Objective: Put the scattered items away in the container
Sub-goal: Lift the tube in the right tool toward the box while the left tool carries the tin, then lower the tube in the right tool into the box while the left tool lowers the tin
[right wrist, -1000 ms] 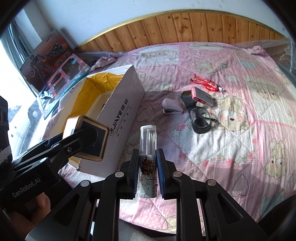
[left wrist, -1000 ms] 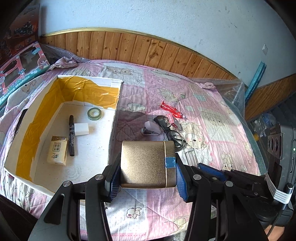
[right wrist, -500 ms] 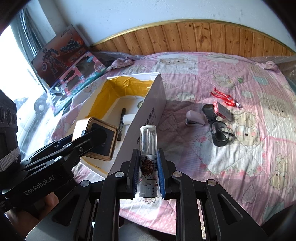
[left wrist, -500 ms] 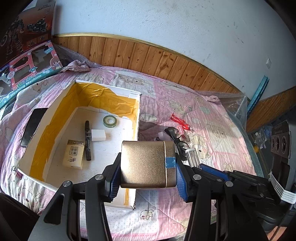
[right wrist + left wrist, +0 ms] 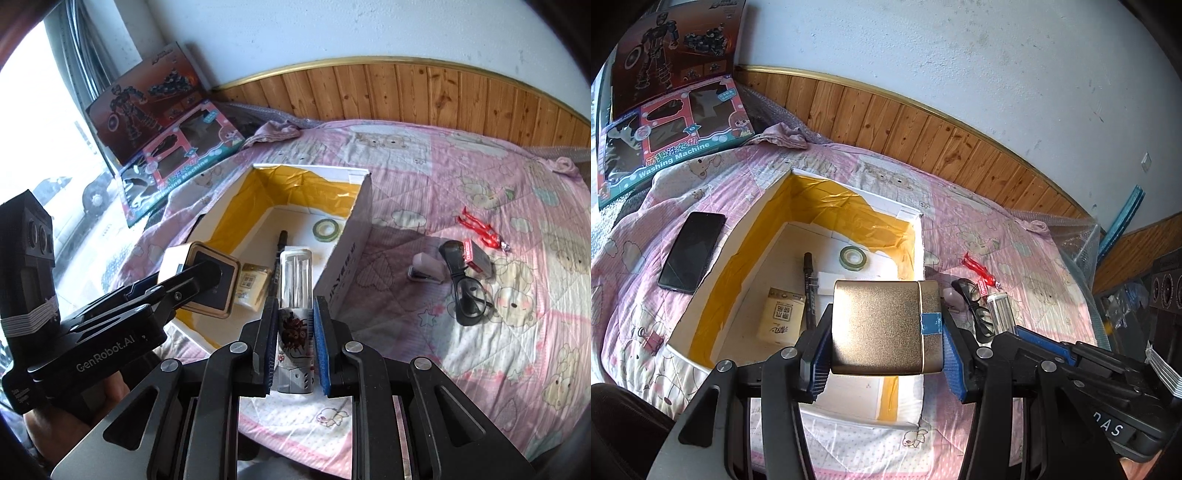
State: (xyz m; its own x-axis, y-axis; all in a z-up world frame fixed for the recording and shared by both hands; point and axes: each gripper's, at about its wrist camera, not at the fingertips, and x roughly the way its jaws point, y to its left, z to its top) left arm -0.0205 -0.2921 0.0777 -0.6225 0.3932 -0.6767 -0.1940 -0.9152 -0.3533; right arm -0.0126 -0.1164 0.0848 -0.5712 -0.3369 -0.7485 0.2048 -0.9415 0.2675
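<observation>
While my left gripper (image 5: 884, 338) clamps a gold tin (image 5: 884, 326) between its blue pads, the tin hangs over the near end of the open cardboard box (image 5: 768, 221), whose inner walls are lined with yellow tape. A strip of blue tape crosses the seam of the tin's lid. From the right wrist view I see the same tin (image 5: 201, 280) end-on, its dark face framed in gold, above the box's near left corner. My right gripper (image 5: 295, 328) pinches a small spray bottle (image 5: 295, 295) with a clear cap, upright between the pads, over the near edge of the box (image 5: 354, 236) by its right wall. Already lying on the box floor are a roll of green tape (image 5: 853, 257), a black marker (image 5: 810, 288), a white block (image 5: 827, 282) partly hidden behind the tin, and a tan packet (image 5: 780, 319). On the pink quilt (image 5: 461, 170) to the right of the box lie a pale stapler (image 5: 424, 272), black glasses (image 5: 467, 291), a small red box (image 5: 478, 254) touching the glasses, and a red toy figure (image 5: 480, 227) just beyond. To the left of the box, a black phone (image 5: 691, 257) lies flat on the quilt. Two toy cartons (image 5: 166, 122) lean near the wall behind it.
</observation>
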